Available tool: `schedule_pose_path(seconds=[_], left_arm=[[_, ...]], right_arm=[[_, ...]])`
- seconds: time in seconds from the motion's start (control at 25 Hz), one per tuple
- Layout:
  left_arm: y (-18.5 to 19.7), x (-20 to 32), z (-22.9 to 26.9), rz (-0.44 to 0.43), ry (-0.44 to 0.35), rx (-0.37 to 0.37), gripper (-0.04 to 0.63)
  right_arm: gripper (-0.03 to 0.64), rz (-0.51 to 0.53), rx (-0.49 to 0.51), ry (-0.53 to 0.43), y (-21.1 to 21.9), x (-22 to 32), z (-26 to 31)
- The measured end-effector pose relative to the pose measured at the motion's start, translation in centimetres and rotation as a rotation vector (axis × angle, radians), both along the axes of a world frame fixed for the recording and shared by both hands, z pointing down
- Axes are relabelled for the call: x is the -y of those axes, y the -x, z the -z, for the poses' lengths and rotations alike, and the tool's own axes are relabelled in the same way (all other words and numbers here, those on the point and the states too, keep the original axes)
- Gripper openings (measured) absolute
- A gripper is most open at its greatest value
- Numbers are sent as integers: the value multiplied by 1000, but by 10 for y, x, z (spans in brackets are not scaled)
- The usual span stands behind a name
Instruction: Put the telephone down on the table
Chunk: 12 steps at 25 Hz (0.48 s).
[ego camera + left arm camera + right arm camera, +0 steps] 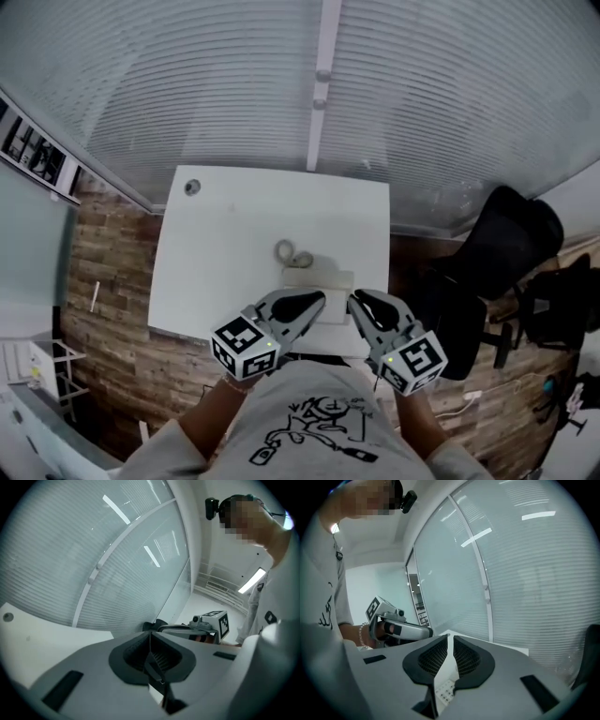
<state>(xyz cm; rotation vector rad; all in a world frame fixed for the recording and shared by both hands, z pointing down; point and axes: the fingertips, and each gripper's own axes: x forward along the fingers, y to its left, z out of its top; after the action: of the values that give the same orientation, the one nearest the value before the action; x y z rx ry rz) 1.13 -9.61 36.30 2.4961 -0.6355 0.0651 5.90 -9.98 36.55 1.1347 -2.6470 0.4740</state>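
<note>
The white telephone (319,278) lies on the white table (234,244) near its front edge, with its coiled cord (292,253) just behind it. Both grippers hang high above it, close to the person's chest and apart from it. My left gripper (319,298) (150,634) has its dark pads pressed together with nothing between them. My right gripper (354,298) (450,638) is nearly closed, a thin slit showing between its pads and nothing held. Through that slit, part of the telephone's keypad (445,691) shows far below.
A round grommet (192,187) sits at the table's far left corner. A black office chair (506,248) stands to the right of the table. Window blinds (422,103) run behind the table, and wood flooring (103,272) lies to its left.
</note>
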Motion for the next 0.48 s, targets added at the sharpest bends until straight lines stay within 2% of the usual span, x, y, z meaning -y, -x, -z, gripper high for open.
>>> schedule_pose_path(seconds=[0.16, 0.48], left_arm=[[0, -2, 48, 14, -112, -44, 2], [1, -9, 124, 17, -306, -42, 2]], right_arm=[[55, 18, 5, -112, 10, -2, 50], [51, 26, 32, -266, 25, -11, 122]])
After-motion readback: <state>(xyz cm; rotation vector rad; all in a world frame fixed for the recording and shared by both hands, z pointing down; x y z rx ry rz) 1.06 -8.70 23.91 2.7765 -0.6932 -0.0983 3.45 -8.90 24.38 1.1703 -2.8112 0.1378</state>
